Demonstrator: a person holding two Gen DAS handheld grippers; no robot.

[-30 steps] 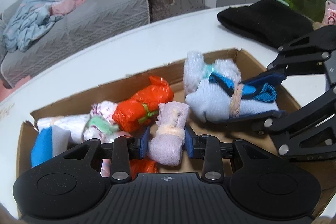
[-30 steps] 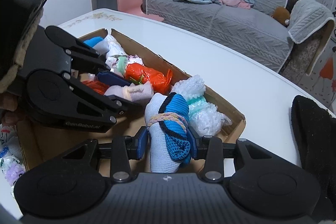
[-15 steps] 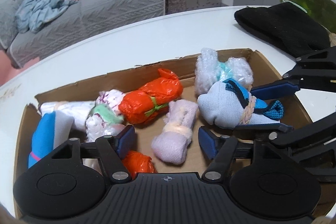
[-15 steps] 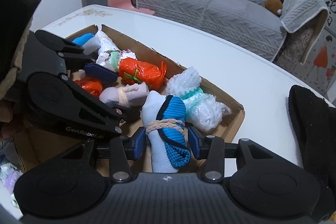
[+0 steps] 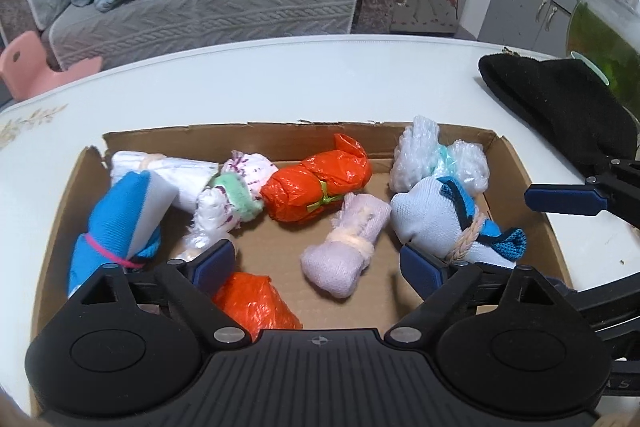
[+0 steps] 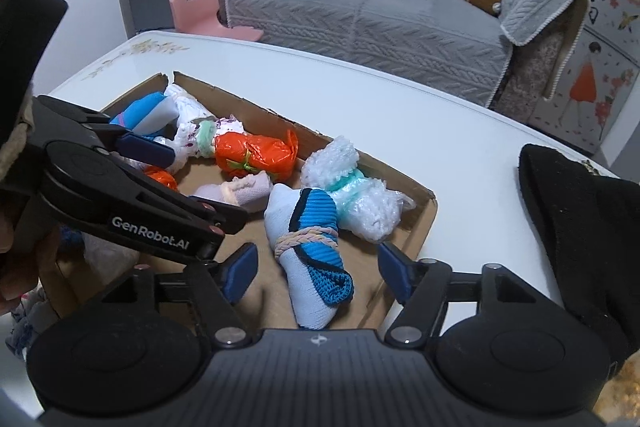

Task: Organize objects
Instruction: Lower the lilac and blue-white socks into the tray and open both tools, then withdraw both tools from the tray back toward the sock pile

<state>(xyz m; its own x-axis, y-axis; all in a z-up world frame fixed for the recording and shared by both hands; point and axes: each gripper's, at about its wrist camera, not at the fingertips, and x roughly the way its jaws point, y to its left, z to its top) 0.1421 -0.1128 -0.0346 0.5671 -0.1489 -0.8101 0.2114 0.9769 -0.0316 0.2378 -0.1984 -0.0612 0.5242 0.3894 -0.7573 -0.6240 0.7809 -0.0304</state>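
Both grippers released: left gripper [image 5: 316,265] jaws apart, right gripper [image 6: 316,269] jaws apart; bundles in box [image 5: 60,211].

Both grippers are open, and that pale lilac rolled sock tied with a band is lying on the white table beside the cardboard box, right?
Not quite. Both the left gripper and right gripper are open, but the pale lilac rolled sock lies inside the brown cardboard box, as the left wrist view shows.

Both black tongs with blue pads stand spread wide, gripping nothing. The left tongs [image 5: 316,269] point forward and down, pads well apart. The right tongs [image 6: 316,273] sit just to the left pair's right, angled in toward them, so one right pad [image 5: 564,201] shows beyond the left pair's right finger.
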